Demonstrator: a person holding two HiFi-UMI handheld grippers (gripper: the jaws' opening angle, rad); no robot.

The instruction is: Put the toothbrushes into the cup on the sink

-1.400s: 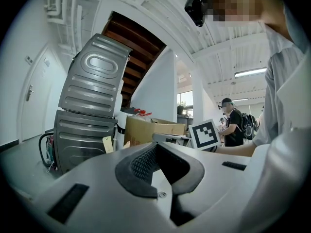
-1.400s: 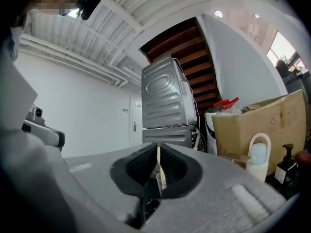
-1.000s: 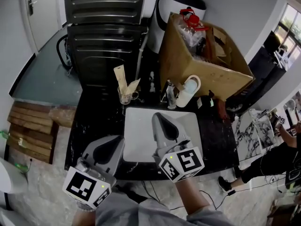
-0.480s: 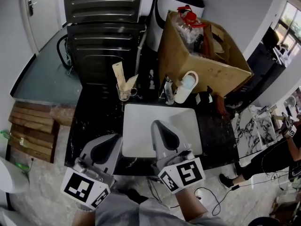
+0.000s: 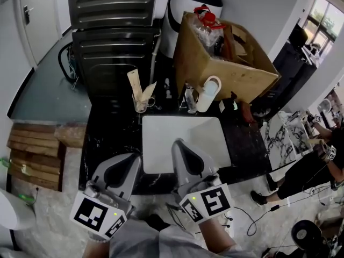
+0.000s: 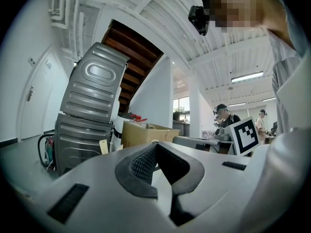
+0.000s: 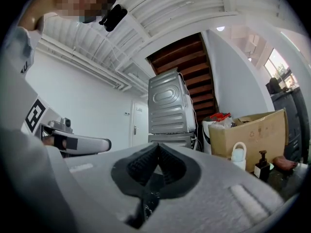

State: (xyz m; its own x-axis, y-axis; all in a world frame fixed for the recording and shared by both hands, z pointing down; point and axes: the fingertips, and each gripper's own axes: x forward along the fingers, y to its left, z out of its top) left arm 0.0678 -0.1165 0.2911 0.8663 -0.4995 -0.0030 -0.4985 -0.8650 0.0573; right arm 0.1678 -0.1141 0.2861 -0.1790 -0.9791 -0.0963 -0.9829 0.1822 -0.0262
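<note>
A glass cup stands on the dark counter behind the white sink basin's far left corner. Two packaged toothbrushes stick up out of it; one package also shows in the left gripper view. My left gripper hangs over the counter's near edge, left of the basin, shut with nothing between its jaws. My right gripper is over the basin's near rim, also shut and empty. Both point level toward the back wall, well short of the cup.
A large cardboard box full of items stands at the back right, with a white handled jug and a small bottle in front of it. Stacked dark washing machines rise behind the cup. A person stands at the right.
Both grippers have drawn back toward the counter's near edge. The right one's tip has gone from over the basin's middle to its near rim. Both stay shut.
</note>
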